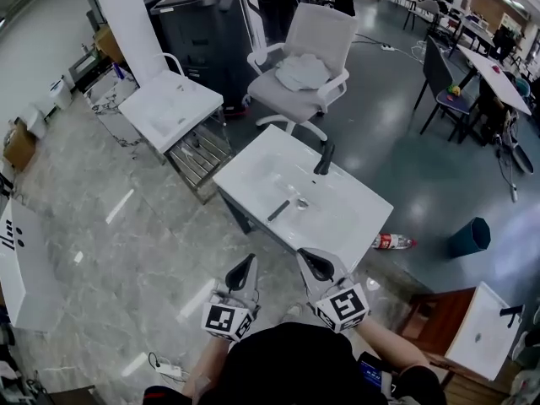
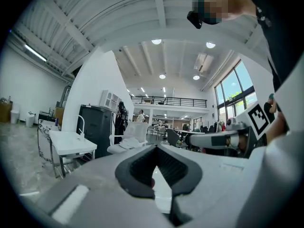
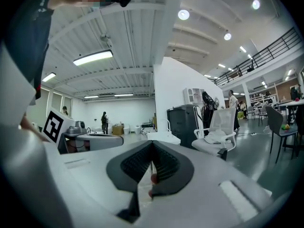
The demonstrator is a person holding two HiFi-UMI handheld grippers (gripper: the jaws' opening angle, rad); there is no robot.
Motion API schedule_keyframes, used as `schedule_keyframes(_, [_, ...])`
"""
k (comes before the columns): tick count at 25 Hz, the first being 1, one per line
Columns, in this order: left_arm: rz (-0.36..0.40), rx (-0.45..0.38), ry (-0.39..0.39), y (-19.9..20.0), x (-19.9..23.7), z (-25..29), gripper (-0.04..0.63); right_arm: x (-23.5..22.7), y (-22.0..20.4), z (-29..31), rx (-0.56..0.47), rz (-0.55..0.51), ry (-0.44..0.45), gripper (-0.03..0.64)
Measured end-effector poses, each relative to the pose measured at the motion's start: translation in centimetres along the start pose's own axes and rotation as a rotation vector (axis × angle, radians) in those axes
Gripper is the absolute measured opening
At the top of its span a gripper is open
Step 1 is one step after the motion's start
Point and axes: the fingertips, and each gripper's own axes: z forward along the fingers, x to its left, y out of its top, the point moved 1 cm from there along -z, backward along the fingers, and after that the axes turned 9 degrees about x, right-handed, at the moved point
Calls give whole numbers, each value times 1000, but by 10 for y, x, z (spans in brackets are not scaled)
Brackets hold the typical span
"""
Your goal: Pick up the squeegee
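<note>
**Before you reach, open up**

Because the squeegee [image 1: 278, 210] lies flat on the white sink top [image 1: 354, 218], well ahead of your left gripper [image 1: 246, 266] and right gripper [image 1: 315, 264], both pressed together and empty, spread one and come down across its handle.

Our head camera looks steeply down on the washbasin tabletop [image 1: 346, 213], with the left tongs [image 1: 246, 264] and right tongs [image 1: 308, 258] close beneath us. Each gripper camera looks level along its own tongs. All three views share the white office chair [image 1: 304, 66].
</note>
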Motion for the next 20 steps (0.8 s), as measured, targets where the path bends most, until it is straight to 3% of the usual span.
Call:
schedule_keyframes(6, [-5,7,-49,5,9,41,2,-26,-6,9,28,-30,-63,3])
schedule_keyframes(20, [30,100,-286,10,57,172,2,-108,14,42,10,98,-400,2])
